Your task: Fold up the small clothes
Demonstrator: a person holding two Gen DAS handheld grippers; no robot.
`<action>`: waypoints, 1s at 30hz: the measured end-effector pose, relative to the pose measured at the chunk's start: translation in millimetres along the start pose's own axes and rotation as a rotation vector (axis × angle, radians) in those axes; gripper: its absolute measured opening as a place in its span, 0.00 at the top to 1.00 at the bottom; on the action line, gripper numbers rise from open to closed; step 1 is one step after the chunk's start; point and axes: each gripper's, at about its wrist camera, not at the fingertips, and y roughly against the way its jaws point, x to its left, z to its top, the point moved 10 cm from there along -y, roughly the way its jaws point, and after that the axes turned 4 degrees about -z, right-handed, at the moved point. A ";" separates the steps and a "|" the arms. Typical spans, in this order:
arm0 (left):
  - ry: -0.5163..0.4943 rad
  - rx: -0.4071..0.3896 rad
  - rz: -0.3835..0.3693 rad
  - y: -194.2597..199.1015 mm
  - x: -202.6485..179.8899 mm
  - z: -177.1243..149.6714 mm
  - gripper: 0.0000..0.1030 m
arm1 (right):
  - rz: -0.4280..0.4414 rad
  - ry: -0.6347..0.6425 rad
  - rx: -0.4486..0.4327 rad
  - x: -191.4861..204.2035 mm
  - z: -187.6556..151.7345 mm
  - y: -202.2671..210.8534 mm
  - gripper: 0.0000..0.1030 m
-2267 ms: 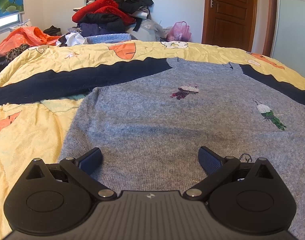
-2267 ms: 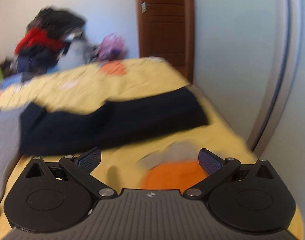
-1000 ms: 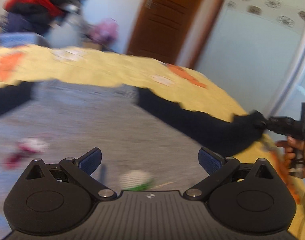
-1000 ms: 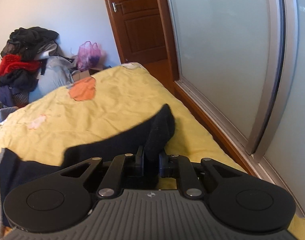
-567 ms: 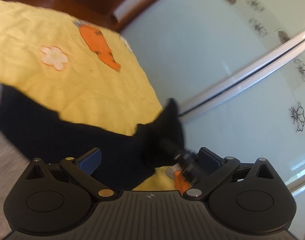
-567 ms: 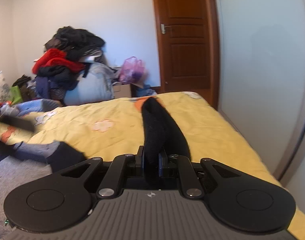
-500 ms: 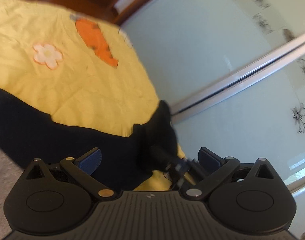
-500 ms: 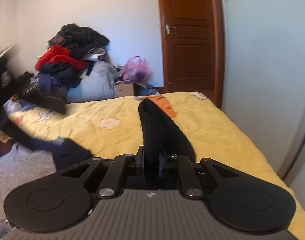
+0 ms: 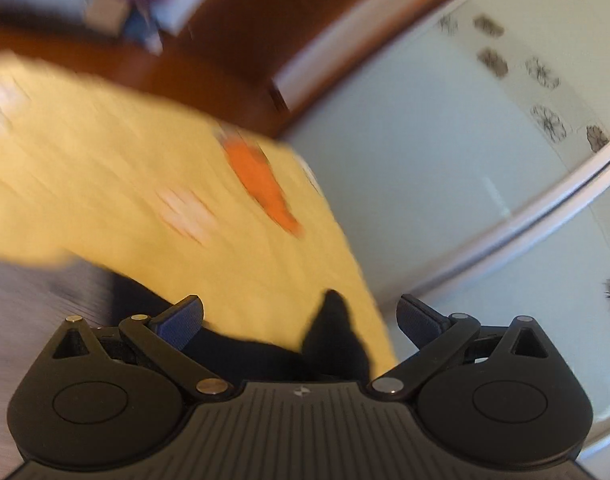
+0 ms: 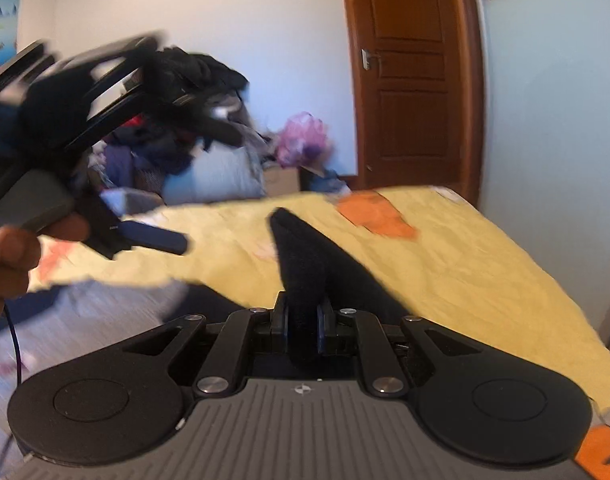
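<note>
Here, dark sleeve seemingly near bedspread edge.

Two handheld grippers are in view: the left gripper, carried by one visible hand, and the right gripper. There is one sweater, grey-bodied, with one dark sleeve showing, on one yellow bedspread. Behind stand one wooden door, one heap of clothes and one pink bag.

Navy sleeve; seemingly flower-patterned yellow quilt
</note>
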 end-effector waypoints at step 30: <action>0.391 0.214 0.030 21.9 175.5 -51.2 0.00 | 0.082 -0.008 0.142 104.2 -71.5 29.6 0.12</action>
